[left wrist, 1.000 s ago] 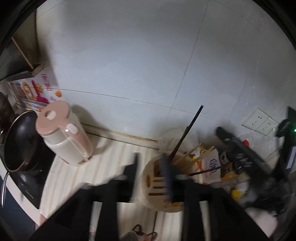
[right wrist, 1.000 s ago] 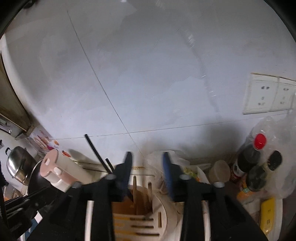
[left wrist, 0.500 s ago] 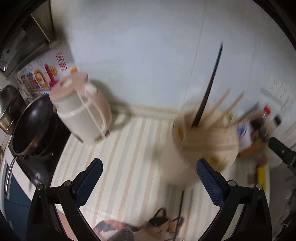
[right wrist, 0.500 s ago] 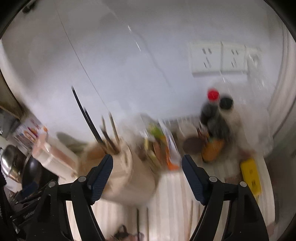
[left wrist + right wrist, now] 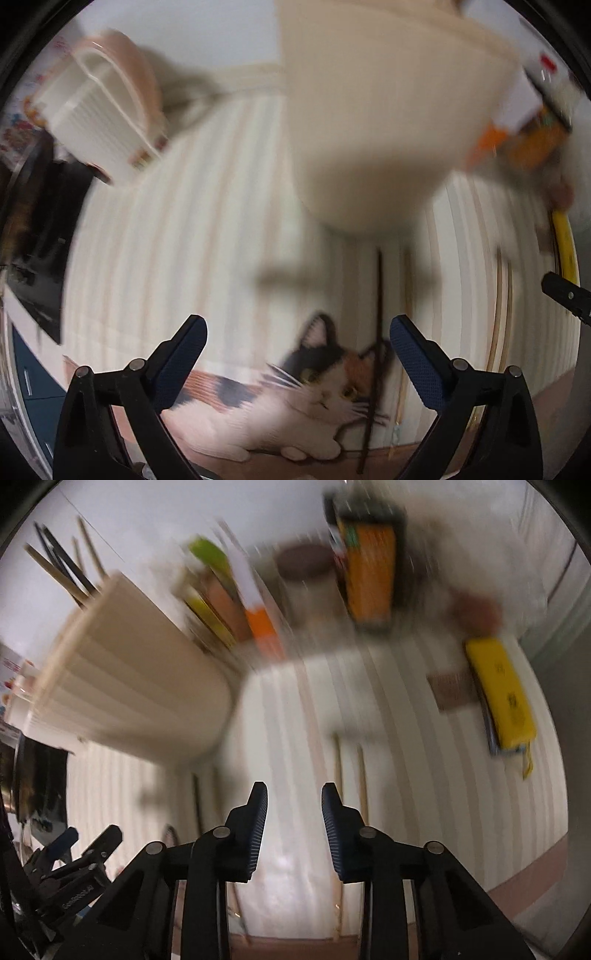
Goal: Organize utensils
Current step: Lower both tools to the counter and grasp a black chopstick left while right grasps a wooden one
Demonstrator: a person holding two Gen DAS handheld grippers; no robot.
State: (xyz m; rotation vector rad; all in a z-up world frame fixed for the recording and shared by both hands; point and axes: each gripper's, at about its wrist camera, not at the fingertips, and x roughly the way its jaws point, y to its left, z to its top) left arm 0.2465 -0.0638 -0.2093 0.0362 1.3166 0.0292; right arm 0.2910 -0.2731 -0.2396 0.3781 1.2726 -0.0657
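A cream utensil holder (image 5: 373,122) stands on the striped mat and also shows in the right wrist view (image 5: 133,686), with several chopsticks (image 5: 62,568) standing in it. Loose chopsticks lie on the mat: a black one (image 5: 375,350) and a wooden one (image 5: 406,295) between my left fingers, and wooden ones (image 5: 337,786) just ahead of my right gripper. My left gripper (image 5: 297,339) is wide open and empty above the mat. My right gripper (image 5: 294,808) is open with a narrow gap and empty. Both views are blurred.
A pink and white kettle (image 5: 99,107) stands at the left beside a black stove (image 5: 37,229). A cat picture (image 5: 317,391) is printed on the mat. Packets (image 5: 369,568), a jar (image 5: 303,568) and a yellow object (image 5: 502,694) sit at the back right.
Both grippers have dropped from above the holder down towards the mat. The left jaws have opened wide. The right jaws opened wide, then narrowed.
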